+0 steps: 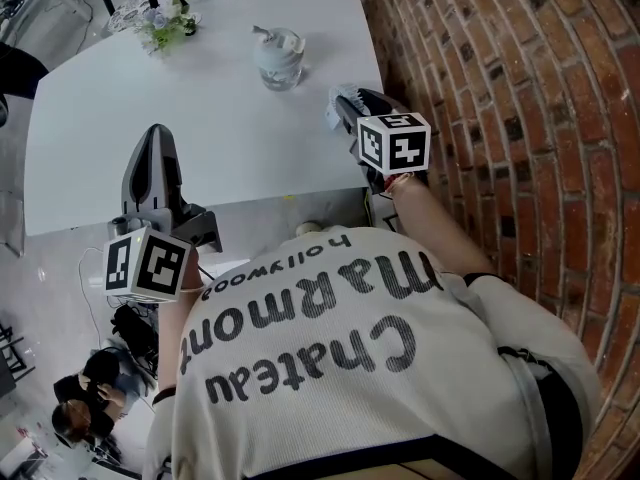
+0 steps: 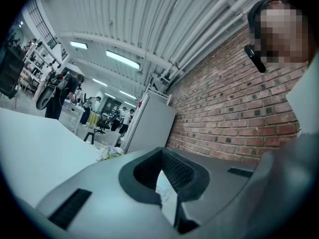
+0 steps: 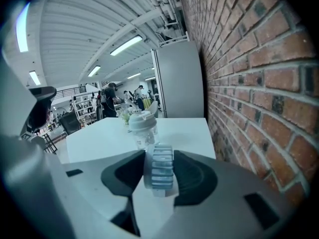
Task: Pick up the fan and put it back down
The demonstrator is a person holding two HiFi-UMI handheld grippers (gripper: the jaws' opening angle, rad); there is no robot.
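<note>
A small white fan (image 3: 158, 173) with a ribbed rim stands edge-on between the pads of my right gripper (image 3: 158, 182), which is shut on it. In the head view that gripper (image 1: 352, 101) hangs over the white table's (image 1: 200, 128) right edge beside the brick wall, with a pale bit of the fan (image 1: 337, 114) showing at its tip. My left gripper (image 1: 156, 140) lies over the table's near edge at the left. Its jaws are together with nothing between them; in its own view only a thin sliver of table shows between the pads of the left gripper (image 2: 167, 195).
A clear lidded cup (image 1: 278, 58) stands on the table ahead of the right gripper, also in the right gripper view (image 3: 142, 126). A bunch of flowers (image 1: 165, 20) sits at the far left corner. The brick wall (image 1: 520, 118) runs along the right. Desks and people lie beyond.
</note>
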